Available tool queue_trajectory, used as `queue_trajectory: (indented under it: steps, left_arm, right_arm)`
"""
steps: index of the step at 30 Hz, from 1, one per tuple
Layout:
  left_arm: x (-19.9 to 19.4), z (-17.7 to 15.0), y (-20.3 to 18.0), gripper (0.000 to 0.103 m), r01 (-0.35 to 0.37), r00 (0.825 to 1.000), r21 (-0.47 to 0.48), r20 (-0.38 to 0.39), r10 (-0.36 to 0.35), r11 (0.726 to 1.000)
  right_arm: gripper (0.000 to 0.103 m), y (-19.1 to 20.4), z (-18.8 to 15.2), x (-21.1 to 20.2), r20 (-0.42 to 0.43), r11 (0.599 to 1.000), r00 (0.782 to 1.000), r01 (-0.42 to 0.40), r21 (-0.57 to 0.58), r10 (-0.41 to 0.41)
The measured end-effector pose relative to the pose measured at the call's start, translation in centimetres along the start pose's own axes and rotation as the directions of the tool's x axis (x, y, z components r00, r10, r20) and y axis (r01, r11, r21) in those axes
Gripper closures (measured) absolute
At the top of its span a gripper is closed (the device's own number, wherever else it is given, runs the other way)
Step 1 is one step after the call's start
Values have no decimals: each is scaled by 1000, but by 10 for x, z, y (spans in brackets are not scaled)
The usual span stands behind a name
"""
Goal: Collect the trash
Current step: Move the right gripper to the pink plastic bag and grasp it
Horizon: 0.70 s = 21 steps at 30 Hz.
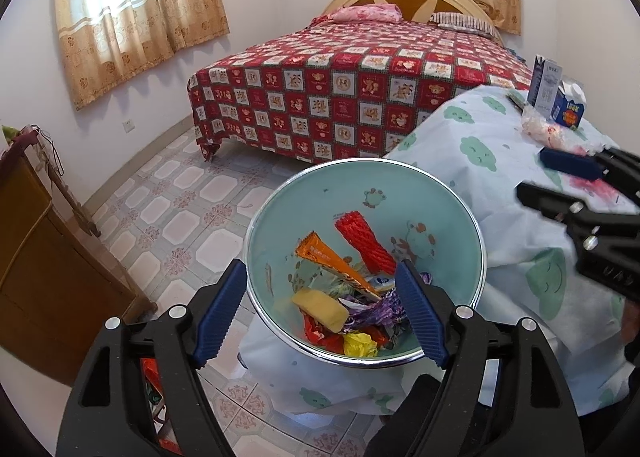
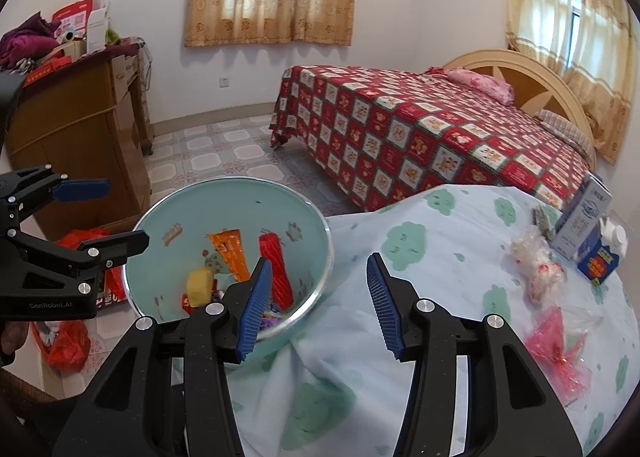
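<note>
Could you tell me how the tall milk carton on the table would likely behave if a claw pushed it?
The milk carton stands tall and narrow, so it would probably tip. The cloth beneath looks soft and rumpled, likely adding wobble. Whether it is full cannot be told.

The pale green bin (image 2: 168,233) stands open beside the tabletop (image 2: 440,257), holding an orange wrapper (image 2: 230,251), a red foam net (image 2: 276,273) and a yellow chunk (image 2: 199,287), while a clear bag (image 2: 538,267), red wrapper (image 2: 560,357) and two cartons (image 2: 584,221) lie on the tabletop.
</note>
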<state>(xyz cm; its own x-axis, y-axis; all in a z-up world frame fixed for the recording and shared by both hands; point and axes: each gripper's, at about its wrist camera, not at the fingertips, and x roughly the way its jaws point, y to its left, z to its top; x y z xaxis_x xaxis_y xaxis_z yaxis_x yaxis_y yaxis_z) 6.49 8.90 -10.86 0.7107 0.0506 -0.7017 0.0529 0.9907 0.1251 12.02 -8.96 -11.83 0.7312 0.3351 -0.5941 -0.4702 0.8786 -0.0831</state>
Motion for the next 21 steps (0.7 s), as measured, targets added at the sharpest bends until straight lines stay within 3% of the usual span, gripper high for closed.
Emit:
queue_trajectory:
  steps: [7,13,21]
  left_arm:
    - [7,-9,-19,27,13,1000,43,-28,-12,999]
    - [12,-15,-30,26,16,999,68,-46,-13,998]
    - [13,-15,-39,26,13,999,91,-51,-8,996]
  right_arm:
    - [54,-66,-29,-32,-18,982,988,156,105,-155]
    - [54,-157,-69,-67,-91,905,946,323,275,-310]
    - [54,-205,-92,-42,-199,907,949,296,298,-244]
